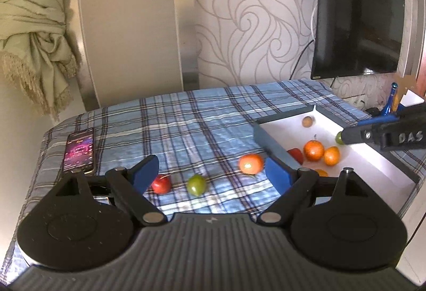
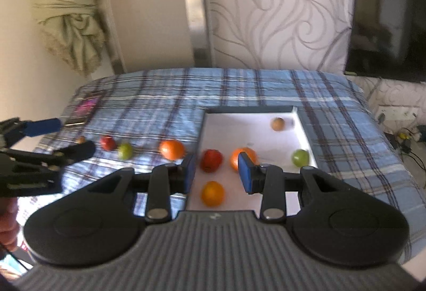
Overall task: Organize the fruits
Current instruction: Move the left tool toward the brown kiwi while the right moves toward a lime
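Observation:
On the blue plaid cloth (image 1: 186, 117) lie a red fruit (image 1: 161, 184), a green fruit (image 1: 196, 184) and an orange (image 1: 250, 163). My left gripper (image 1: 213, 175) hovers open and wide just in front of them, holding nothing. To the right, a white box with a dark rim (image 1: 271, 141) holds several fruits: oranges (image 2: 213, 193), a red one (image 2: 211, 160), a green one (image 2: 300, 157) and a small brown one (image 2: 277, 123). Over the box's near end, my right gripper (image 2: 217, 172) has a narrow gap between its blue pads (image 2: 246, 175) and grips nothing.
A lit phone (image 1: 80, 149) lies at the cloth's left edge. A small brown fruit (image 2: 80, 139) sits near the left gripper (image 2: 66, 137). A dark TV (image 1: 356, 24) hangs on the patterned wall, and a knotted curtain (image 1: 34, 37) is at far left. A hand (image 2: 8, 224) shows at the left edge.

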